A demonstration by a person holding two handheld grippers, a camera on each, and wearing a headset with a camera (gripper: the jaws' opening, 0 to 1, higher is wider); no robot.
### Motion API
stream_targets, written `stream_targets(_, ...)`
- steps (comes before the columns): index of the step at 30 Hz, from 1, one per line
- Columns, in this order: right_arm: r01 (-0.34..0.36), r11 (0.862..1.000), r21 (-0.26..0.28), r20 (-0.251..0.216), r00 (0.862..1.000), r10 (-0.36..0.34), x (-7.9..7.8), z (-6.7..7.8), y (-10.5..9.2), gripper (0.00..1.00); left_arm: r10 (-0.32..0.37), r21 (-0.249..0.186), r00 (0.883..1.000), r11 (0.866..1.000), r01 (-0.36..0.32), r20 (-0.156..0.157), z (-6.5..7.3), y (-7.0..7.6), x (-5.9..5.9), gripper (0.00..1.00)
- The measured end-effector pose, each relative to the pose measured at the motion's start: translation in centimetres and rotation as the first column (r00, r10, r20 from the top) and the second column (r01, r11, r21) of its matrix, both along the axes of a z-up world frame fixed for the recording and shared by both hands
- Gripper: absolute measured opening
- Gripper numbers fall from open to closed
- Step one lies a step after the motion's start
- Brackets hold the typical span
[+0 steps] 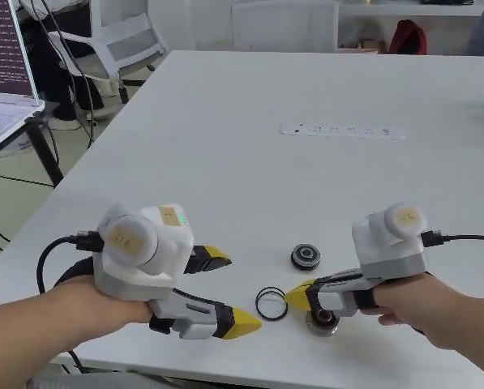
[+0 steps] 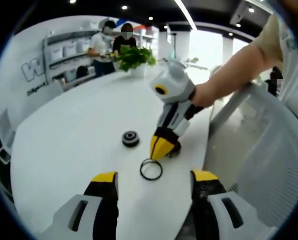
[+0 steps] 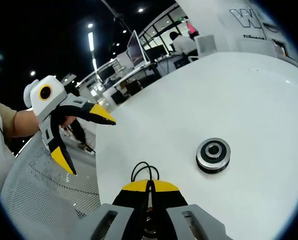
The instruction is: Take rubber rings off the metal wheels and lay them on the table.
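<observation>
We hold the left gripper (image 1: 229, 290) at 8 o'clock of the work in the head view, its jaws spread wide and empty. The right gripper (image 1: 302, 296) has its jaws clenched tip to tip. A bare metal wheel (image 1: 323, 319) sits right under them, and we cannot tell whether they pinch it or only press on it. One rubber ring (image 1: 271, 303) already lies flat on the white surface (image 1: 266, 178), just at 9 o'clock of the right tips. A second wheel (image 1: 306, 257), its black ring still on, stands apart at 12 o'clock of the loose ring.

We judge the main risk to be the near edge of the surface, close at 6 o'clock. If the right jaws drag sideways as they lift, they could flick the loose ring or skid the bare wheel over that edge. The second wheel is round and smooth, so a shallow bite may let it squirt out, and a stretched ring could snap away.

The left gripper view lines the loose ring up ahead between its own open jaws, and it shows how near the bare wheel sits to the edge. The right gripper view shows the thin slit between its shut tips, the loose ring half hidden behind them, and the second wheel's hub face-on. The head view alone takes in a power strip (image 1: 343, 130) far off at 12 o'clock.
</observation>
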State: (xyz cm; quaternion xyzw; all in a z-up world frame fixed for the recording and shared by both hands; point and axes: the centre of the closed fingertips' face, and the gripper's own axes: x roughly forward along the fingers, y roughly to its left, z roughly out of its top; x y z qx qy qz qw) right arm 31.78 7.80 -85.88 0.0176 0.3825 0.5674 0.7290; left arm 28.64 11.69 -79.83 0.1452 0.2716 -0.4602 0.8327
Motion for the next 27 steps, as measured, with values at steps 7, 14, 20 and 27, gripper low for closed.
stream_targets(7,-0.004,1.0,-0.016,0.012,1.0,0.004,0.1,-0.24,-0.07,0.0,0.001,0.001,1.0,1.0,-0.001,-0.002,-0.13,0.04,0.05,0.59)
stream_targets(14,-0.003,1.0,-0.026,0.017,1.0,0.003,0.23,-0.42,-0.17,0.0,0.0,0.005,1.0,1.0,0.0,-0.009,-0.34,0.05,0.0,0.59)
stream_targets(20,-0.007,0.999,-0.035,0.029,1.0,0.008,0.3,-0.46,-0.25,0.01,-0.002,0.007,1.0,1.0,0.002,-0.011,-0.39,0.05,0.07,0.59)
stream_targets(27,-0.023,0.999,-0.047,0.054,0.998,0.026,0.13,-0.34,-0.27,0.04,-0.004,0.009,1.0,1.0,0.004,-0.014,-0.5,0.02,0.13,0.59)
